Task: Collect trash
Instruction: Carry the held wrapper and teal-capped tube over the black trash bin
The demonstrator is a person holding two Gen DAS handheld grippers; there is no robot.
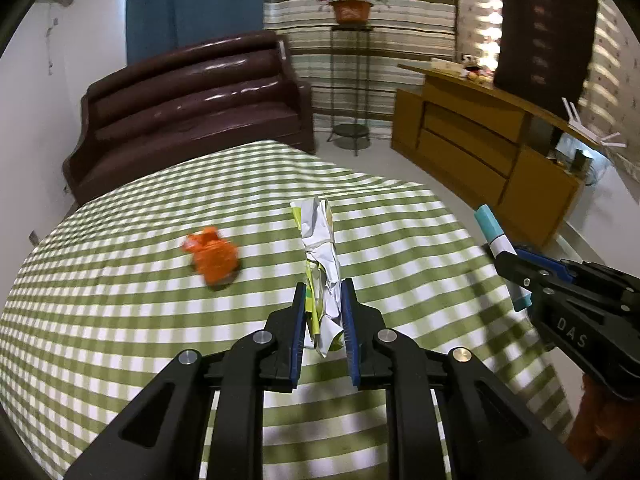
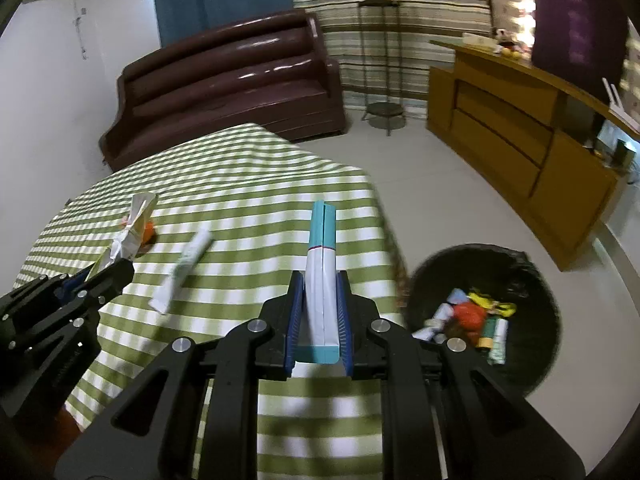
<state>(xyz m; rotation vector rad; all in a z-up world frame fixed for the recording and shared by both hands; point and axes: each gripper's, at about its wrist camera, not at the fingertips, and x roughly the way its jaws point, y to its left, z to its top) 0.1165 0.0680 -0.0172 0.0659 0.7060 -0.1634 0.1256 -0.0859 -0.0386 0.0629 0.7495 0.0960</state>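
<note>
Gripping 2 pieces above the checked table point(image 1: 120, 320): left gripper point(image 1: 323, 300) clamping crumpled wrapper point(image 1: 320, 248), right gripper point(image 2: 320, 292) clamping teal-and-white carton point(image 2: 321, 280), beside the black bin point(image 2: 532, 280).

White raised letters "DAS" on the black body of the right gripper point(image 1: 516, 276), no other legible text

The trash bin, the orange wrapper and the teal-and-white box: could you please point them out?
trash bin point(image 2: 532, 364), right wrist view, inner wall.
orange wrapper point(image 1: 212, 258), left wrist view, middle.
teal-and-white box point(image 2: 320, 280), right wrist view, white face.
</note>
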